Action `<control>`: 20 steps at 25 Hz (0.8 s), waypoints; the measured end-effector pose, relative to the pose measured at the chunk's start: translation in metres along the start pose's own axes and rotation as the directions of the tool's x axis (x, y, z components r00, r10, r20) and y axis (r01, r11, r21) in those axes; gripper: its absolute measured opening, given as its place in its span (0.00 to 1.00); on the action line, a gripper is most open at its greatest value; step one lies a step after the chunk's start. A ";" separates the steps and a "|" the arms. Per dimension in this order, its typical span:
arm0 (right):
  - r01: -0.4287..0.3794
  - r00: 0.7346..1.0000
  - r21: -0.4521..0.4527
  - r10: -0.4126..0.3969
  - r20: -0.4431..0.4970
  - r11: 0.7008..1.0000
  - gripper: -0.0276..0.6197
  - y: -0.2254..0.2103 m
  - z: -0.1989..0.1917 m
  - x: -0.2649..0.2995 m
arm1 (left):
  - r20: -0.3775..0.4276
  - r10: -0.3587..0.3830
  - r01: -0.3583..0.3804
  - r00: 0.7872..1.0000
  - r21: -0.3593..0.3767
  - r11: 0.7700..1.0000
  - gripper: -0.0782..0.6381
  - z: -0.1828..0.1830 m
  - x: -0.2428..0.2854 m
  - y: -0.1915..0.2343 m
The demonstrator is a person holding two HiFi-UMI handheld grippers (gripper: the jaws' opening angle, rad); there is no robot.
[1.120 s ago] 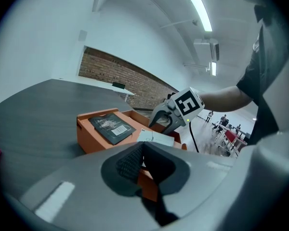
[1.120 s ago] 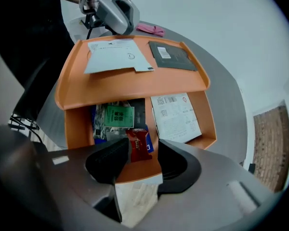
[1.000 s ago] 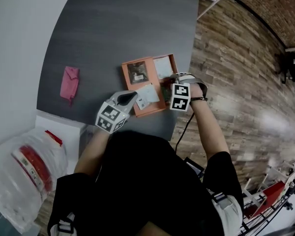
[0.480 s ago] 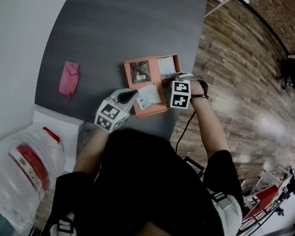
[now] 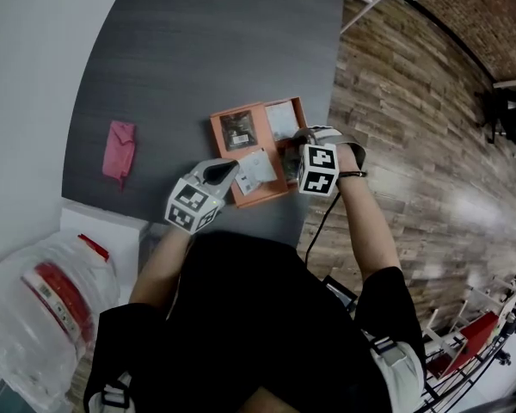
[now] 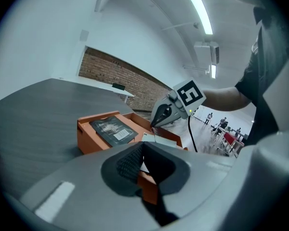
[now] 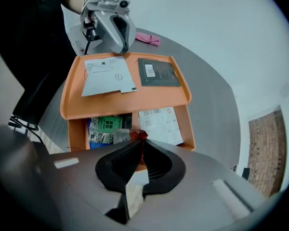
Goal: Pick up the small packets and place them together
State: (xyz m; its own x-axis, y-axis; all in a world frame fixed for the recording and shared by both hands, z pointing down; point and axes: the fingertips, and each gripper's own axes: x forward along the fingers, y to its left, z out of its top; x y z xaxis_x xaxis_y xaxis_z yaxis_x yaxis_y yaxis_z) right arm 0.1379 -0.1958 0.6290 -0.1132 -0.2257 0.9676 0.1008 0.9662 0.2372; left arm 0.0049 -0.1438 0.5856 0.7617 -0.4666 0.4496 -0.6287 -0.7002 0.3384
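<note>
Right gripper (image 7: 142, 142) higher, fingers (image 7: 126, 160) just closed on packet (image 7: 135, 134)

The near edge of the orange box (image 7: 135, 99) is crowded by the left tongs (image 5: 232, 168) and right tongs (image 5: 291, 151); open counter (image 5: 215, 50) is left beyond.

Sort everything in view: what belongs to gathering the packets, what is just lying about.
Job:
- red-tipped packet in the shut right gripper
- white packet, dark packet, green packet
- orange box holding those three

Lying about:
- pink cloth on the table
- clear plastic bag beside it
</note>
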 end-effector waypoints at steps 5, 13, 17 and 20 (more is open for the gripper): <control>0.101 0.994 0.029 -0.102 0.043 0.994 0.06 -0.019 0.016 -0.037 | 0.013 -0.009 0.009 1.000 0.016 1.000 0.11 0.004 -0.004 -0.002; 0.216 0.965 0.042 -0.220 0.143 0.975 0.06 -0.044 0.059 -0.084 | 0.044 0.002 -0.004 0.999 0.029 1.000 0.11 0.011 -0.014 0.000; 0.198 0.963 0.011 -0.197 0.184 0.980 0.06 -0.048 0.087 -0.084 | 0.057 0.028 -0.029 0.998 0.024 0.999 0.11 0.014 -0.025 -0.001; 0.174 0.965 -0.033 -0.164 0.203 0.984 0.06 -0.046 0.108 -0.073 | 0.067 0.056 -0.058 0.996 0.020 0.998 0.11 0.012 -0.036 0.004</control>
State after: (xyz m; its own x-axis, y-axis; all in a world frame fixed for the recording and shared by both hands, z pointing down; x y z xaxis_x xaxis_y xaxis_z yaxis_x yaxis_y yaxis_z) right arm 0.0343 -0.2104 0.5385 -0.3270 -0.3512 0.8773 0.1119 0.9074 0.4050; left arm -0.0230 -0.1361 0.5612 0.7340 -0.5401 0.4119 -0.6682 -0.6829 0.2953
